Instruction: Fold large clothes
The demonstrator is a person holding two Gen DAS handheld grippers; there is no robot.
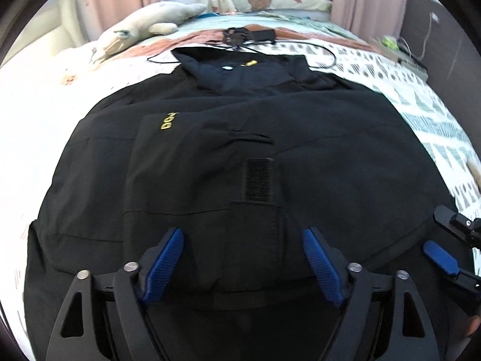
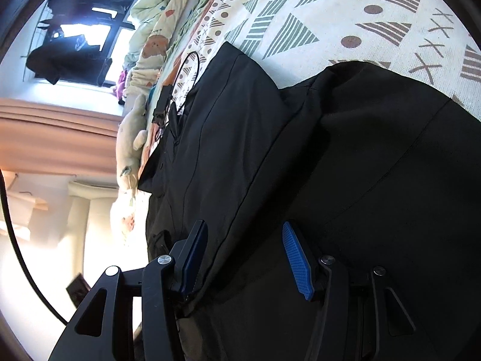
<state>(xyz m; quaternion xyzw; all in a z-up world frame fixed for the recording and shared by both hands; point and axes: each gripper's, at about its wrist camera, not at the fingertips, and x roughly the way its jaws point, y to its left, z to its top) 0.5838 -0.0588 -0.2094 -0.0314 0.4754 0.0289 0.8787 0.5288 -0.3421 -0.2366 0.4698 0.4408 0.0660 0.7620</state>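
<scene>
Here, with the black jacket (image 1: 240, 156) spread flat on the patterned bed (image 1: 421, 96), both the left gripper (image 1: 243, 258) and right gripper (image 2: 245, 258) gape empty above its hem, so a shallow pinch risks lifting only one layer.

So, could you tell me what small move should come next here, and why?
Probably lower both and close on the near hem of the black jacket: it lies flat, sleeves folded in, while the left gripper and right gripper are open above it, gripping nothing.
</scene>
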